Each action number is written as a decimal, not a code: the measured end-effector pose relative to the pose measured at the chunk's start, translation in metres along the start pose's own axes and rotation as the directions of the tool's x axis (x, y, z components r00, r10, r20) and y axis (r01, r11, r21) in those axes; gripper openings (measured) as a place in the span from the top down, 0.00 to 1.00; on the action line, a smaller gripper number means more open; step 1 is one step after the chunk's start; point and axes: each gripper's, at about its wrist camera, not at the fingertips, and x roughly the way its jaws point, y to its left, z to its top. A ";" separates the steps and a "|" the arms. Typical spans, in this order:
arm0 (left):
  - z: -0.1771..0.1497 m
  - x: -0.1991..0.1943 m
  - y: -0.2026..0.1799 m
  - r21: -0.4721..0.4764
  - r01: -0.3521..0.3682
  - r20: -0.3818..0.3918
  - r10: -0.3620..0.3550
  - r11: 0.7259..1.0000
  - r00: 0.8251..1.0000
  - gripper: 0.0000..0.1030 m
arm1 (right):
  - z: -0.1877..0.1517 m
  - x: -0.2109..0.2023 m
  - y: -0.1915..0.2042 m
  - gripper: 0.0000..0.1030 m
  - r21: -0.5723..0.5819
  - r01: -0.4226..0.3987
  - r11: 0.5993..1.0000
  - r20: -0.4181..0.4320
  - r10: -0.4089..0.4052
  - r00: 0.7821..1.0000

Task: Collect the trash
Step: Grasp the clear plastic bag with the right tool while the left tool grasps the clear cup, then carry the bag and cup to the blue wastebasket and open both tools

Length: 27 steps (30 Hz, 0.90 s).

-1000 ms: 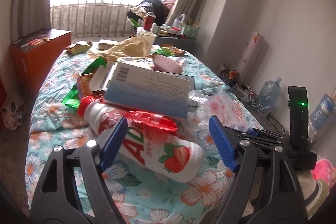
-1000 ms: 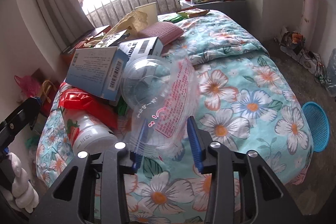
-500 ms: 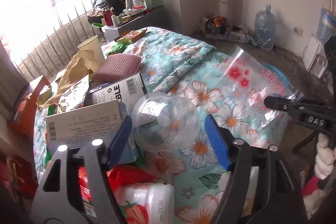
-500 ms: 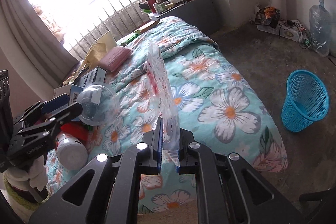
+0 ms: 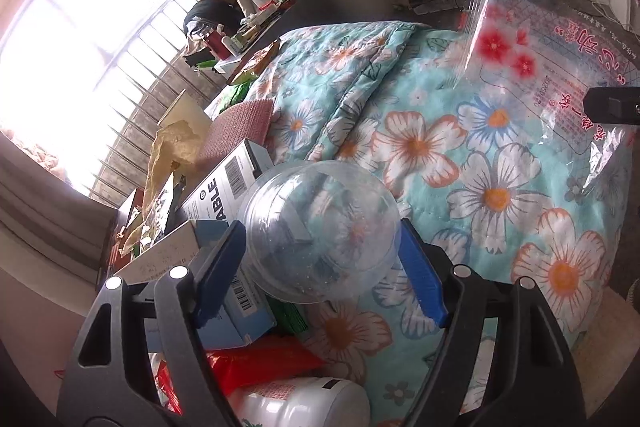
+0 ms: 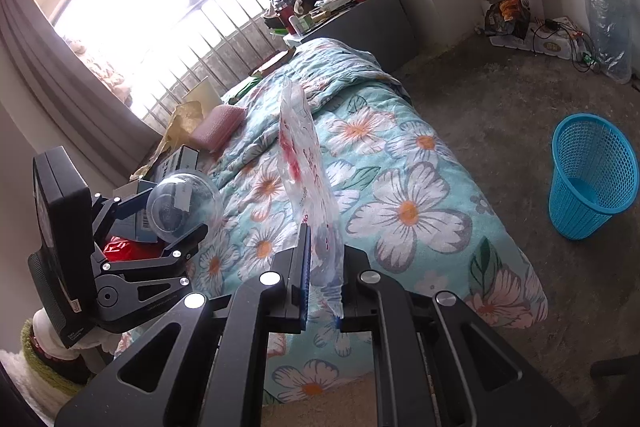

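Trash on bed (image 6: 404,163), far-left pile | right gripper (image 6: 322,281) clamped on plastic bag (image 6: 304,163), lifted | left gripper (image 5: 320,255) wide around clear dome lid (image 5: 320,227), squeeze unclear | blue basket (image 6: 592,175) apparently empty; nearly all left

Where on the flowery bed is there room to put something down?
The bedspread is bare on the side facing the blue basket, from the clear dome lid across to the bed's edge. It is crowded on the window side: boxes, a pink pad, crumpled paper, a red wrapper and a bottle.
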 end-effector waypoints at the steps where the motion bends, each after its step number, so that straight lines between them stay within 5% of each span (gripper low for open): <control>1: 0.001 -0.004 0.000 -0.001 0.000 0.011 0.000 1.000 1.000 0.30 | 0.000 -0.001 -0.001 0.91 0.003 -0.003 1.000 0.003 0.003 1.000; 4: 0.003 -0.018 0.003 -0.013 0.008 0.039 -0.007 1.000 0.999 0.30 | 0.001 -0.005 -0.005 0.91 0.015 -0.016 1.000 0.012 0.016 1.000; 8: 0.009 -0.036 0.016 -0.094 0.104 0.054 -0.099 0.990 0.994 0.30 | 0.003 -0.011 -0.011 0.91 0.038 -0.040 0.998 0.028 0.039 0.999; 14: 0.031 -0.055 0.034 -0.218 0.309 0.117 -0.290 0.926 0.950 0.30 | 0.009 -0.026 -0.023 0.91 0.075 -0.059 0.995 0.076 0.053 0.996; 21: 0.099 -0.054 0.015 -0.206 0.512 0.182 -0.481 0.834 0.857 0.30 | 0.029 -0.061 -0.078 0.91 0.206 0.011 0.978 0.197 -0.053 0.979; 27: 0.205 -0.018 -0.058 -0.141 0.697 0.127 -0.685 0.703 0.717 0.31 | 0.043 -0.085 -0.174 0.91 0.444 0.142 0.884 0.260 -0.279 0.925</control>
